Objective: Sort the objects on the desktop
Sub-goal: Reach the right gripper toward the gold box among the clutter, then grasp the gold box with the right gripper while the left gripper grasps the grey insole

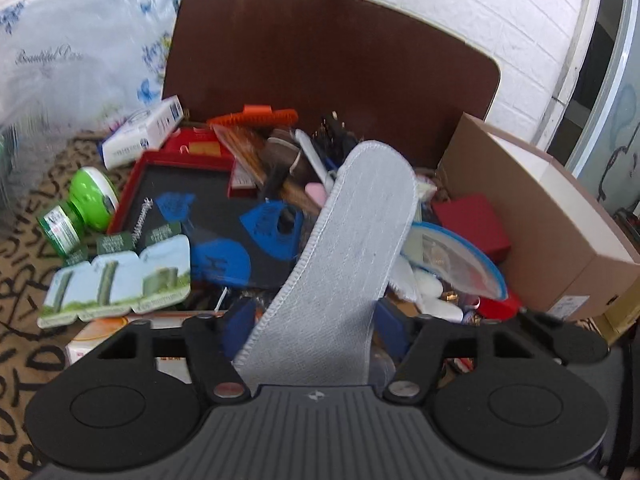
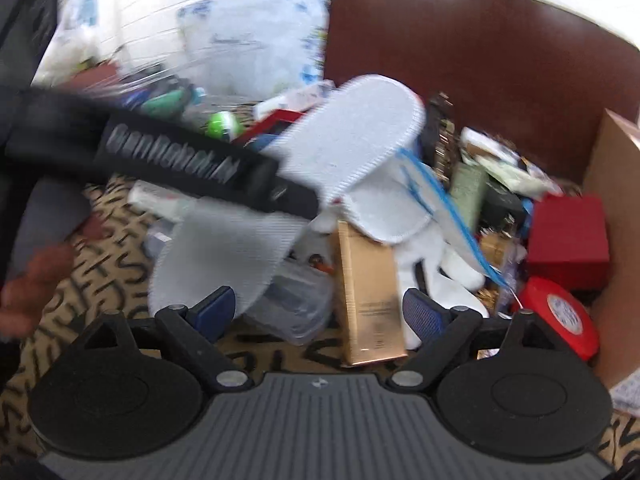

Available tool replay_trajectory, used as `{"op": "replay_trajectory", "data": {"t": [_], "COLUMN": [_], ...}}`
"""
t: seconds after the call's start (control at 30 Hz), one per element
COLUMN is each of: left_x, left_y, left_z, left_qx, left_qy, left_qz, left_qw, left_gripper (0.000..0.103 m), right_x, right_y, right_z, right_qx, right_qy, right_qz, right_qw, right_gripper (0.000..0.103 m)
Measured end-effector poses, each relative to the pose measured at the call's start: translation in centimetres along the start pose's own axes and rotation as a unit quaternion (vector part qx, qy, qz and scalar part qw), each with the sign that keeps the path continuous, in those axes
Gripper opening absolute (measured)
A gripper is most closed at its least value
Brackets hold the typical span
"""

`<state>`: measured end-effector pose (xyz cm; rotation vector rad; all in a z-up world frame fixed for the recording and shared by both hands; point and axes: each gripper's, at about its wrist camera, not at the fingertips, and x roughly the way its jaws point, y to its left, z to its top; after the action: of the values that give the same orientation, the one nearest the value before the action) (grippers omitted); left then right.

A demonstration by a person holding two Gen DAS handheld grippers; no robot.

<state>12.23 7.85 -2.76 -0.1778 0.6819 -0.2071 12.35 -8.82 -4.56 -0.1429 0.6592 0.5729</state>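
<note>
Landmark: the cardboard box [image 1: 552, 224], standing at the right edge of the heap; every place below is given from it.
Sorting done: judging by how things lie, very little. Left of the box the clutter is one mixed pile, with no separate groups visible.
Insole: a grey insole [image 1: 348, 248] is raised over the pile, left of the box, its heel end down between the left gripper's fingers and its toe tilted up and away.
Left gripper [image 1: 312, 332]: partly closed around the insole's heel; whether the pads press on it cannot be told, as the insole hides them.
Right gripper [image 2: 320, 312]: jaws wide apart with nothing gripped, hovering over a gold carton [image 2: 368, 296] left of the box.
Second insole: a matching one [image 2: 224, 256] lies lower, further left of the box.
Unsorted: red tray [image 1: 132, 184], green jar [image 1: 60, 224], red box [image 1: 472, 224] beside the cardboard box, red tape roll [image 2: 560, 316].
Left to do: nearly everything, by this view.
</note>
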Motion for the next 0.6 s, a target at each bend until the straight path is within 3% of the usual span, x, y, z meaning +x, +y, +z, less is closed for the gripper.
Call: {"op": "replay_trajectory", "data": {"t": [0.03, 0.13, 0.17, 0.2, 0.27, 0.37, 0.47, 0.6], "left_x": [-0.1, -0.7, -1.0, -1.3, -1.9, -2.5, -3.3, -3.8], "left_y": [0.0, 0.0, -0.1, -0.1, -0.4, -1.3, -2.2, -3.7], "left_z": [-0.1, 0.0, 0.0, 0.0, -0.1, -0.4, -0.8, -1.7], "left_qx": [-0.001, -0.005, -0.006, -0.006, -0.003, 0.014, 0.017, 0.024], "left_qy": [-0.004, -0.007, -0.009, -0.011, -0.014, -0.015, -0.014, -0.006], "left_qz": [0.000, 0.001, 0.003, 0.001, -0.005, -0.011, -0.033, -0.051], "left_qw": [1.0000, 1.0000, 0.9999, 0.9999, 0.9999, 0.9997, 0.9992, 0.9984], "left_gripper": [0.063, 0.043, 0.032, 0.028, 0.022, 0.014, 0.008, 0.008], "right_x": [0.1, 0.2, 0.2, 0.3, -0.1, -0.8, -1.8, -4.2], "right_y": [-0.5, -1.5, -1.9, -2.3, -2.7, -2.5, -2.2, -1.9], "right_z": [0.0, -0.4, -0.7, -0.8, -1.2, -1.7, -1.9, -2.1], "right_qx": [0.006, 0.018, 0.029, 0.041, 0.060, 0.051, 0.048, 0.039], "right_qy": [0.001, 0.005, 0.006, 0.008, 0.011, 0.012, 0.001, -0.006], "right_qz": [-0.003, 0.008, 0.019, 0.031, 0.045, 0.030, 0.016, 0.017], "right_qw": [1.000, 1.000, 0.999, 0.999, 0.997, 0.998, 0.999, 0.999], "right_gripper": [0.089, 0.087, 0.084, 0.074, 0.065, 0.037, 0.033, 0.033]}}
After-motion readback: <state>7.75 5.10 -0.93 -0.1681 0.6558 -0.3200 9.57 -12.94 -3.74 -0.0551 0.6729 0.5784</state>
